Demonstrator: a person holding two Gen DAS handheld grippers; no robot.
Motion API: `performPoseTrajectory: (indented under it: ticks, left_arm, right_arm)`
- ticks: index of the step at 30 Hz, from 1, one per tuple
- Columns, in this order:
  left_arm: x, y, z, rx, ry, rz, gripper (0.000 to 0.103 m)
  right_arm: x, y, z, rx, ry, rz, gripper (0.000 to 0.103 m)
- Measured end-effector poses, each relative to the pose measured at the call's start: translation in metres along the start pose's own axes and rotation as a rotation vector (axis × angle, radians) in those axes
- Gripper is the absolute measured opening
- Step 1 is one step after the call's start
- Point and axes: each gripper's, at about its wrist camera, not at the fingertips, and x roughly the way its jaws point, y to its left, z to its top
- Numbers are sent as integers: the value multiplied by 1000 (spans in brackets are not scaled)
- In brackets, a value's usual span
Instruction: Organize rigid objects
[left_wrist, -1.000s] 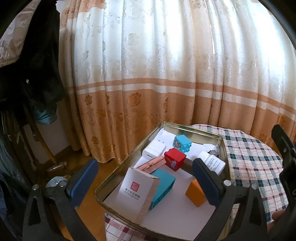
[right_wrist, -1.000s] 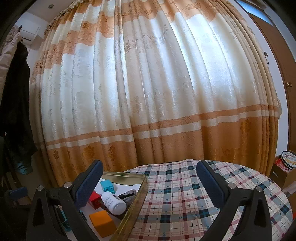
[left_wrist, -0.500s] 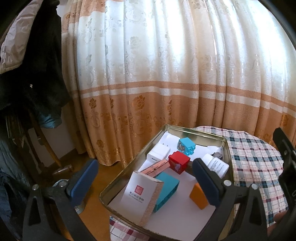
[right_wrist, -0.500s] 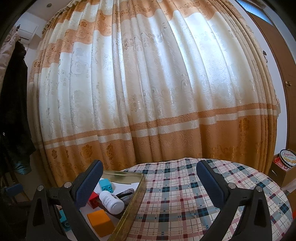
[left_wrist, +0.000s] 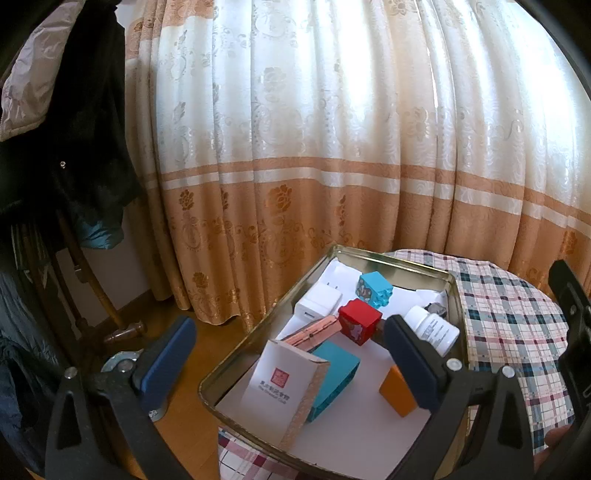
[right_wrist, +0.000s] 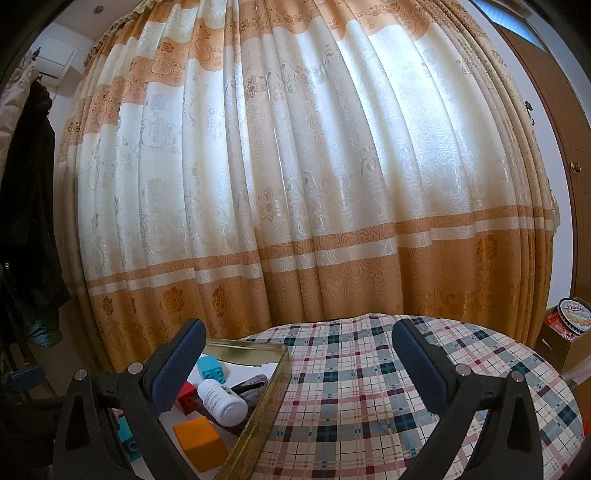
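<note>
Peach curtains back a plaid-covered surface whose gold tin (left_wrist: 452, 291) holds the rigid objects, the white bottle (right_wrist: 221, 398) lying on its side, seemingly angled near-right, just ahead of the nearer left hand-held gripper (left_wrist: 288, 354), both hand-held grippers spread wide, empty.

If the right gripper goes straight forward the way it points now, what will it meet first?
Probably nothing near. The open right gripper points over the bare checked tablecloth toward the curtain. The tin tray lies left of that line. The curtain would come first, though its depth is unclear.
</note>
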Motion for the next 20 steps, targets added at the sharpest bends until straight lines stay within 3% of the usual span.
performPoseTrajectory:
  ticks: [20]
  left_arm:
    - [1, -3, -2, 3, 18, -25, 103]
  right_arm:
    - [3, -3, -3, 4, 15, -9, 102]
